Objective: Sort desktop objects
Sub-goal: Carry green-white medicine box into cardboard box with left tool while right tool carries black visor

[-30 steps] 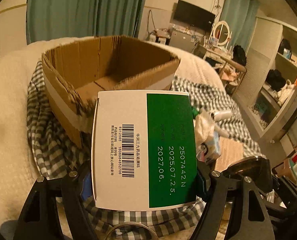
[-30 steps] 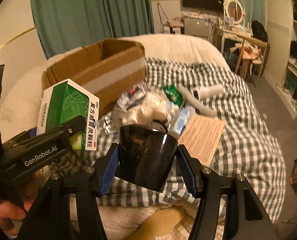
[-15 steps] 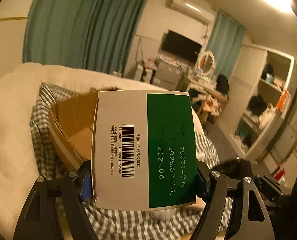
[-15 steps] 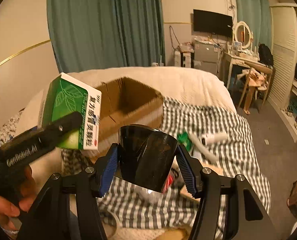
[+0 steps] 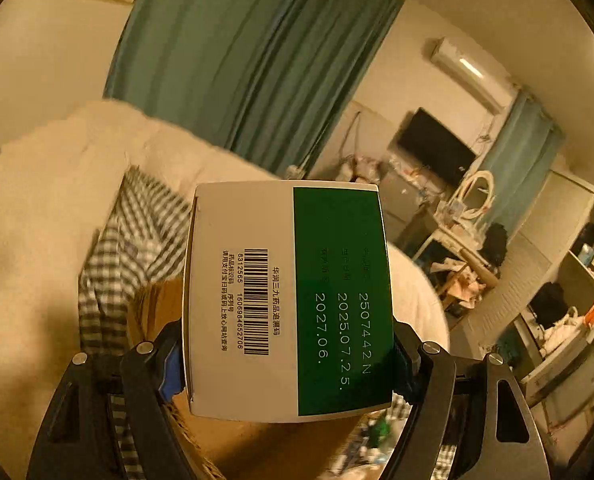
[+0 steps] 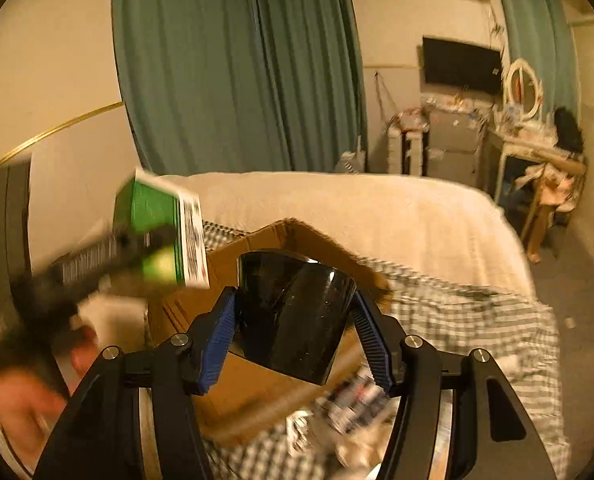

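My left gripper is shut on a white and green medicine box, held high over the open cardboard box. From the right wrist view the same medicine box shows blurred at the left, above a hand. My right gripper is shut on a shiny black cup, in front of and above the cardboard box. Both boxes sit over a bed with a checked cloth.
Small packets and wrappers lie blurred on the checked cloth right of the cardboard box. A cream blanket covers the far bed. Teal curtains, a dresser with a round mirror and shelves stand beyond.
Both grippers have risen and moved toward the cardboard box with their loads. The left wrist view has tilted upward and rolled, so the box now sits low under the medicine box.
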The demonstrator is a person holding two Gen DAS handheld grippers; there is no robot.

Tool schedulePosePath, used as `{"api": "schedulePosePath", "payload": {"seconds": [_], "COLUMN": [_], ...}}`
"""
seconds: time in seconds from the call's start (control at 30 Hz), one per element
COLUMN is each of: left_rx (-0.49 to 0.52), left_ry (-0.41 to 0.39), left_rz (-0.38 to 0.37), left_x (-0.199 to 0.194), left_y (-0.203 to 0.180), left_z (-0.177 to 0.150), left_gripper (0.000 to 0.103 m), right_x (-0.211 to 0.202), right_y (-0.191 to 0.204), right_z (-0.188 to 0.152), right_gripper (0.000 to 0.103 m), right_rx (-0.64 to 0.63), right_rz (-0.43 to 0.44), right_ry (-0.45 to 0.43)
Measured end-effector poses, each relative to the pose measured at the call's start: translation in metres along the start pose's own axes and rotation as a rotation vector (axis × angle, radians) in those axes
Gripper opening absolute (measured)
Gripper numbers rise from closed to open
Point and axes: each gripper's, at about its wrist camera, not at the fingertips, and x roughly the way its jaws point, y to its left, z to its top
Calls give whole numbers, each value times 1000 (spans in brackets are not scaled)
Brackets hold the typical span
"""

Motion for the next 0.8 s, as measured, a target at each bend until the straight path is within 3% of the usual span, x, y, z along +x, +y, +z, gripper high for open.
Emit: {"api": "schedulePosePath", "payload": {"seconds": [0.13,0.27,0.4,0.43,0.5,0.53,0.63,0.8], "left_rx": [86,78,87,81,74,79,82,53], "left_ry": [55,95,126,135,139,128,133,150], "left_rz": [83,63,89,89,88,100,116,63], "left_x": [43,64,76,77,76,74,68,53], "left_y": [9,15,19,20,20,19,16,8], "left_z": [-20,-29,-35,-35,-36,-36,-37,-36], "left_gripper": [79,79,80,82,91,101,103,103], "right_x": [61,95,109,109,104,96,75,12], "right_y": [-9,-18,-23,-26,-32,-37,-44,-50], "right_z": [-4,-15,-18,-18,-15,-14,-11,-9], "right_gripper": [58,58,58,59,83,86,88,88], "right_rx": [52,111,121,138,185,223,268,221], "right_rz": [22,15,-37,-40,-38,-51,-15,-105], "right_ry": [64,112,120,109,80,52,24,-23]}}
